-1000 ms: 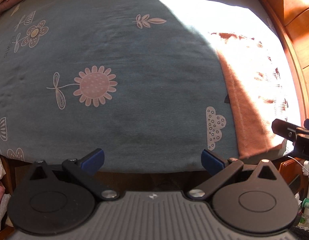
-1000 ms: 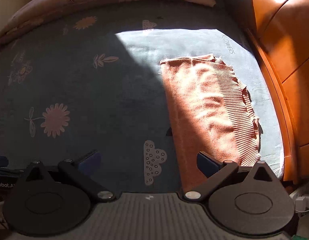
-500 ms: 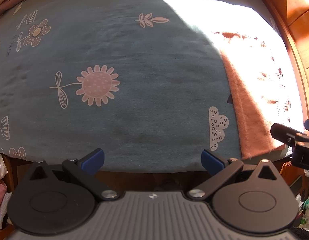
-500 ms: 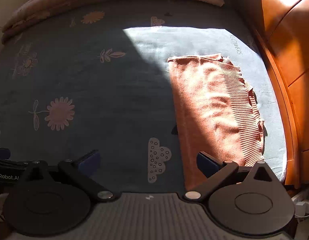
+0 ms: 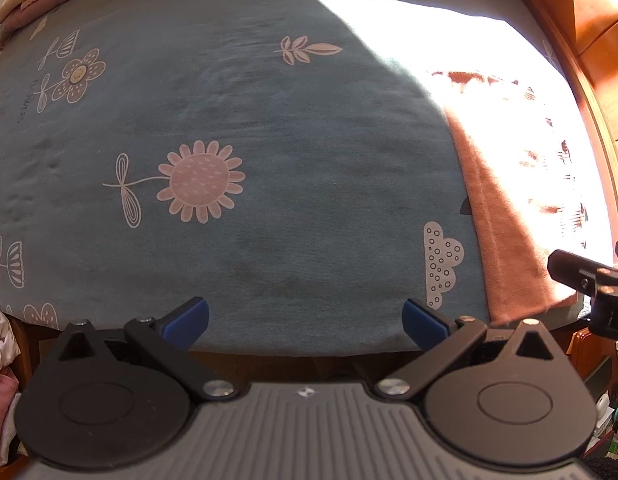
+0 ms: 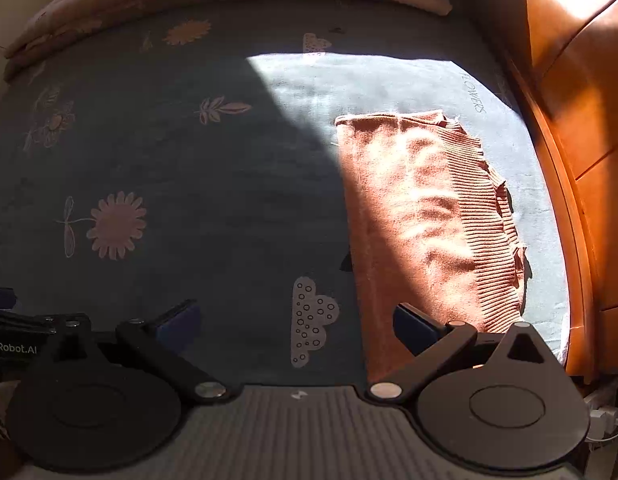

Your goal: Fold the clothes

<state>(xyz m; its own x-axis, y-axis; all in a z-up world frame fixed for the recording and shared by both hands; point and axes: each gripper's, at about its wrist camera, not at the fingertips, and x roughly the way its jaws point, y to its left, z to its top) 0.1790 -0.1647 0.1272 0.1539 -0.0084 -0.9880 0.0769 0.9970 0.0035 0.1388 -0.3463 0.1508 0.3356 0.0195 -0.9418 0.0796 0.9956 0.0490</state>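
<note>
Your left gripper (image 5: 305, 318) has its jaws spread wide with nothing between the blue pads; same story for your right gripper (image 6: 295, 322), wide and empty. Both sit just off the near edge of the bed, looking across the teal bedsheet (image 5: 269, 128) with its pink flower and cloud print.

The thing you're folding, the rust-orange knit garment (image 6: 421, 220), lies flat on the sheet as a long strip. From your right wrist camera it's at about 1 o'clock, running away from the near edge, with the ribbed part along its right side toward the wooden bed frame (image 6: 569, 140). Its near end sits right behind the right-hand pad of that gripper; can't tell if they touch.

From your left wrist view the garment is way over at 3 o'clock, half blown out by the sun patch, and your right gripper pokes in at the right edge next to it.
</note>
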